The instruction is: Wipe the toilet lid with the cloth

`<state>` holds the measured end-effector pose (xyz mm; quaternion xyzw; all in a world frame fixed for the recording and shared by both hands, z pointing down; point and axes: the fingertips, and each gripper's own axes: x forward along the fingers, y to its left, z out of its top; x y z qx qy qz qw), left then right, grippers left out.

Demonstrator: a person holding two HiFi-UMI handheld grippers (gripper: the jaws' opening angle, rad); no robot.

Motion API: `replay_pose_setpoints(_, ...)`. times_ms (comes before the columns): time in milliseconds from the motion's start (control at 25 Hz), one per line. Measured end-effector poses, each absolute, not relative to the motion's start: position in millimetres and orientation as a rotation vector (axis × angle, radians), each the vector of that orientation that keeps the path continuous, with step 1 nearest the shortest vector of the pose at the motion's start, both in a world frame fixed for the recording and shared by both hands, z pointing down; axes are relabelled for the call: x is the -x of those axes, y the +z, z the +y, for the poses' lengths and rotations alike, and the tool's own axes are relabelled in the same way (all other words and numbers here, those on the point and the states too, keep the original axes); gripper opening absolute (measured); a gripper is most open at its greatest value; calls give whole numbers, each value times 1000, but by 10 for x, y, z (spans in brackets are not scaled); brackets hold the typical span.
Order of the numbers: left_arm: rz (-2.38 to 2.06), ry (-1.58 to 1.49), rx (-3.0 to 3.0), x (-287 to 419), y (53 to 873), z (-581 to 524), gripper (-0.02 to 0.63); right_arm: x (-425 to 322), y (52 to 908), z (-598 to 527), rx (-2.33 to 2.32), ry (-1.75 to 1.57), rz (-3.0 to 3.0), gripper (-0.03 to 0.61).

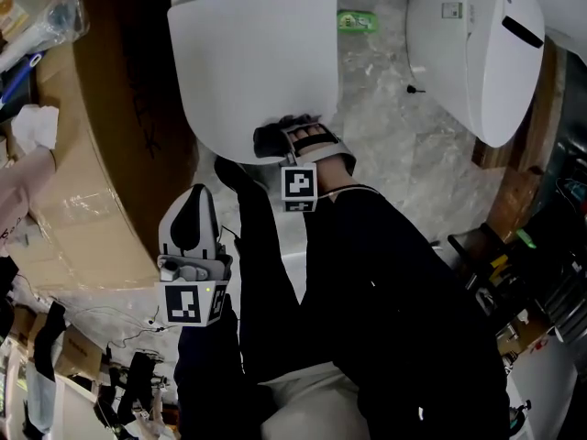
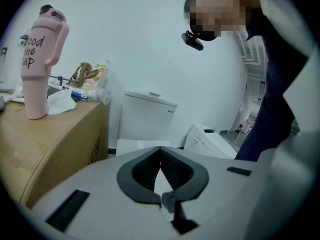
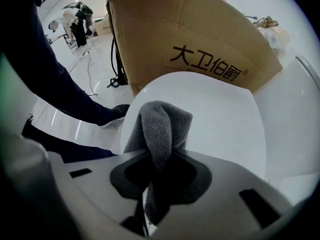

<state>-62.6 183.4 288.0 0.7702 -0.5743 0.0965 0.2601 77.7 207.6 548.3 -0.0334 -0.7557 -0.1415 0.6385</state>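
My right tongs point(image 3: 159, 156) clamped on grey cloth point(image 3: 161, 126). Cloth bunched up, sits at near rim of white toilet lid point(image 3: 220, 119), lid down. My left tongs point(image 2: 160, 151) closed together, nothing between them, held low by my leg, well apart from lid. Cardboard box point(image 1: 101, 145) just beside toilet.

Left claw point(image 2: 160, 150) closed, right claw point(image 3: 161, 154) clamping cloth point(image 3: 161, 123)

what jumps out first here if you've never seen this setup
The closed white toilet lid fills the top centre of the head view, with the right gripper at its near edge clamped on a grey fleecy cloth. A tall pink tumbler stands on the brown cardboard box left of that lid.
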Motion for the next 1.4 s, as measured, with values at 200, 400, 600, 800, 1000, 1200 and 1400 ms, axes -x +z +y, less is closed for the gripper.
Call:
replay_pose_setpoints(200, -1545, 253, -2107, 596, 2859, 1889, 12, -807, 5502, 2316, 86, -294, -1724, 74)
replay_pose_setpoints(400, -1540, 260, -2107, 596, 2867, 1947, 12, -816, 5503, 2357, 91, -284, -1721, 74)
replay_pose_setpoints(600, -1548, 259, -2093, 623, 2882, 1983, 12, -816, 5486, 2347, 119, -267, -1722, 74)
replay_pose_setpoints(800, -1553, 251, -2087, 647, 2864, 1948, 12, -737, 5390, 2158, 105, -296, -1746, 74)
replay_pose_setpoints(1000, -1573, 261, -2057, 729, 2898, 1909, 12, -525, 5207, 1488, 20, -322, -1778, 74)
replay_pose_setpoints(1200, -1608, 253, -2015, 812, 2913, 1848, 14, -285, 4971, 618, -66, -396, -1803, 74)
replay_pose_setpoints(1400, -1654, 260, -1962, 928, 2910, 1764, 14, -77, 4869, -96, -90, -448, -1789, 74)
